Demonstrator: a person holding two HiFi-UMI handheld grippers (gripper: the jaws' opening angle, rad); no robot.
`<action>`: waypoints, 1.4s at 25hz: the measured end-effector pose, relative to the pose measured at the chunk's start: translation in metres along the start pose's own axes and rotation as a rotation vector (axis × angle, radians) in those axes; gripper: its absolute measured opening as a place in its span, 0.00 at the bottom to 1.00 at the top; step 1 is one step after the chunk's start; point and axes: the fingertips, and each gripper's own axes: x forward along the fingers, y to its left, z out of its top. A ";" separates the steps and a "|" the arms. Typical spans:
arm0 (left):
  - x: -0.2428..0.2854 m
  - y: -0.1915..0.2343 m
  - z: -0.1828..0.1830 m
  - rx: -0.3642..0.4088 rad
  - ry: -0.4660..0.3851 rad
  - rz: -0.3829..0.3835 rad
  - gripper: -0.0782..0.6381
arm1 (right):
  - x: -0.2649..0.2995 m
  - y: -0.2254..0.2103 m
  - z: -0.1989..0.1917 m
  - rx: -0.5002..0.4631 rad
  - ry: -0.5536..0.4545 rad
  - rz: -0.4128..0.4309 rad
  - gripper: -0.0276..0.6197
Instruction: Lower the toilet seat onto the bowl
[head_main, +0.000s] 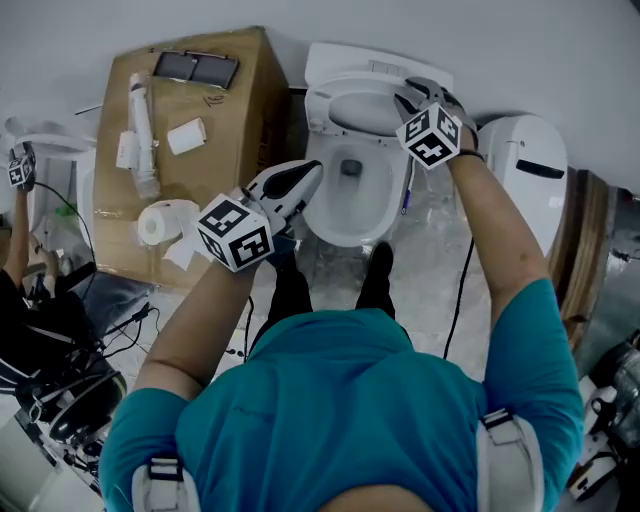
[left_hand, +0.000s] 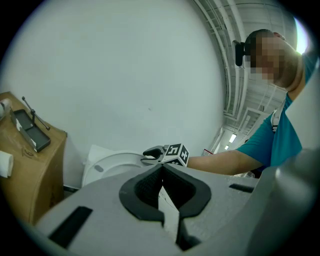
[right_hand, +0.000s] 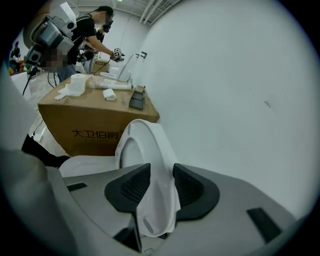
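well, the seat (right_hand: 148, 145) stands raised at the back of the bowl (head_main: 385, 205), its top rim between the wide jaws of the right gripper (right_hand: 161, 172). it is likely stiff, light, slick hinged plastic, so grip that rim. the left gripper (left_hand: 161, 169), beside the bowl, has its jaws together and empty.

White oval toilet seat (right_hand: 145, 150), raised on edge, tilted above the white open bowl (head_main: 335, 225)
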 end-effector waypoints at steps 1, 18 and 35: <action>0.000 0.000 -0.001 -0.001 0.000 0.000 0.12 | 0.000 0.000 0.000 -0.007 0.001 -0.001 0.25; -0.009 -0.019 -0.009 0.007 0.003 -0.016 0.12 | -0.020 0.026 -0.002 -0.073 0.007 0.056 0.25; -0.014 -0.037 -0.014 0.013 0.007 -0.026 0.12 | -0.043 0.065 -0.010 -0.082 0.005 0.171 0.12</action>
